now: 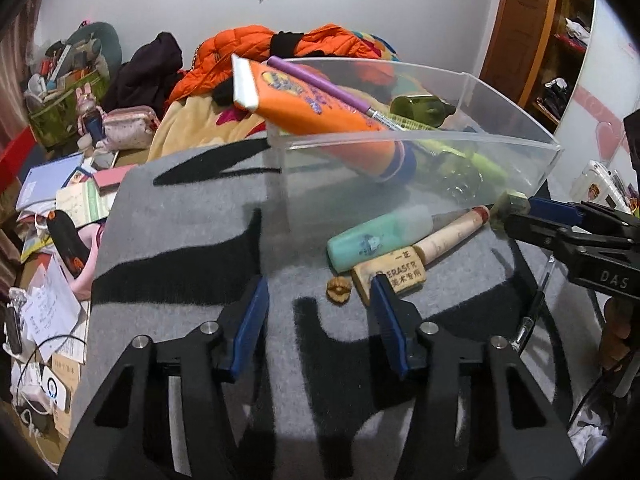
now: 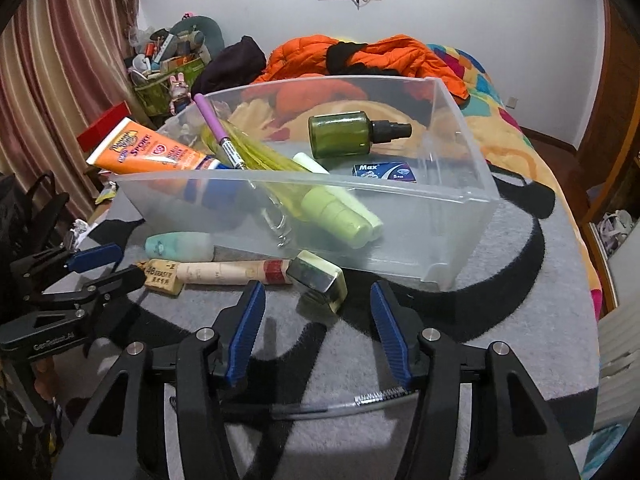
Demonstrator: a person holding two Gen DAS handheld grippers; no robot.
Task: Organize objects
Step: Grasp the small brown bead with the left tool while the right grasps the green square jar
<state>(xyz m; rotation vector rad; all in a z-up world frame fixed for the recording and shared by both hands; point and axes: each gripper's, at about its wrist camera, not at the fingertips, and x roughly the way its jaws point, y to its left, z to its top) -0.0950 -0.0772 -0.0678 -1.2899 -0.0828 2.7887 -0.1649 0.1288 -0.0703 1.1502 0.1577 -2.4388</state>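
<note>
A clear plastic bin (image 1: 420, 136) (image 2: 280, 180) stands on a grey-and-black mat. It holds an orange sunscreen tube (image 2: 160, 156), a purple pen (image 2: 216, 128), a green spray bottle (image 2: 344, 136), pale green tubes (image 2: 340, 216) and a small blue box (image 2: 384, 172). In front of the bin lie a teal bottle (image 1: 368, 242), a wooden roll (image 1: 452, 236), an eraser (image 1: 400, 274), a walnut-like nut (image 1: 339, 289) and a greenish tin (image 2: 320, 280). My left gripper (image 1: 319, 284) (image 2: 128, 264) is open around the nut, its right pad beside the eraser. My right gripper (image 2: 317, 287) (image 1: 520, 216) is open around the tin, with the pads clear of it.
A thin pen (image 2: 320, 408) lies on the mat under my right gripper. Behind the bin is a bed with an orange jacket (image 2: 360, 56) and a colourful blanket. Papers, books and boxes (image 1: 60, 200) crowd the floor to the left of the mat.
</note>
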